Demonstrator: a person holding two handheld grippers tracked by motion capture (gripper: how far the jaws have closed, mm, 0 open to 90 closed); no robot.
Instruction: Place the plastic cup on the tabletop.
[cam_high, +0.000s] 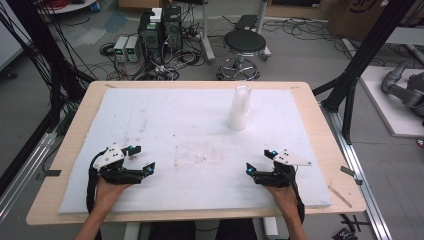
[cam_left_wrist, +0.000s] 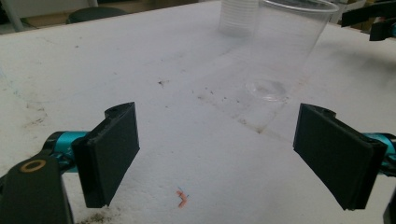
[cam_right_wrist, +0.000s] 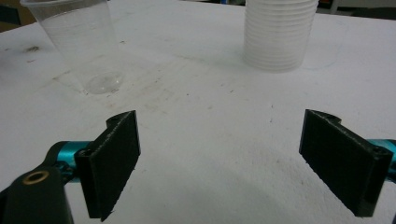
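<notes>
High view: left claw (cam_high: 142, 159) and right claw (cam_high: 260, 161) rest at the near edge of the counter (cam_high: 75, 125), which is covered by a white foam sheet (cam_high: 175, 125). Both claws released, nothing between the jaws. A stack of clear cups (cam_high: 240, 108) stands upright on the far right part of the sheet, long axis vertical, mouth up, well apart from both claws. No writing readable on cups or sheet. A black stool (cam_high: 244, 44) stands on the floor beyond the counter.

Left gripper view: jaws stand wide apart over bare sheet. A single clear cup (cam_left_wrist: 285, 51) stands upright ahead and to the right, mouth up, base on the sheet, clear of the jaws. The stack shows behind it at the top edge. A small pink scrap (cam_left_wrist: 182, 199) lies on the sheet between the jaws. No label visible.

Right gripper view: jaws wide, nothing gripped. Single cup upper left, upright; stack upper right, upright, ribbed rims nested. The two are well apart. No markings legible.
</notes>
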